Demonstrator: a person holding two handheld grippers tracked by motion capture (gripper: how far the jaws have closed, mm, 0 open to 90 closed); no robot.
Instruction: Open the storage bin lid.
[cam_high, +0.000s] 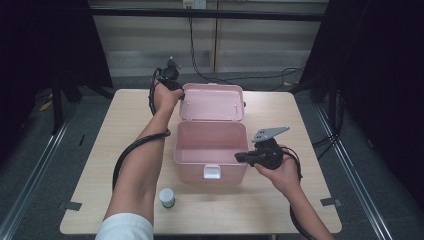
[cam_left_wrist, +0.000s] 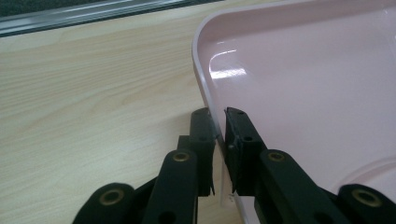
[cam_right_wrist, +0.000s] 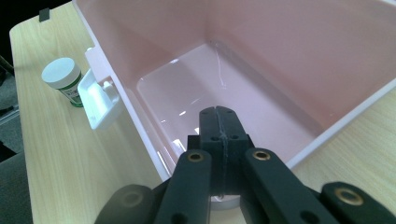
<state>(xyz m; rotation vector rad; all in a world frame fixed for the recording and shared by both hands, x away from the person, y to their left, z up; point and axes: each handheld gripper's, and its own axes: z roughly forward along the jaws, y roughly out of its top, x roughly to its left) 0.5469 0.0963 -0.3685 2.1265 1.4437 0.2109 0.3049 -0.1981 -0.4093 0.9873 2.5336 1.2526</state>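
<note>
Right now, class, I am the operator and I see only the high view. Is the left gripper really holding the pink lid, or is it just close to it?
Observer: It is holding it. In the left gripper view, the left gripper is shut on the rim of the lid, with one jaw on each side of the edge.
Operator: And is the right gripper carrying anything?
Observer: No. In the right gripper view, the right gripper is shut with its jaws flat together. Nothing is between them, and they point down into the box.
</note>
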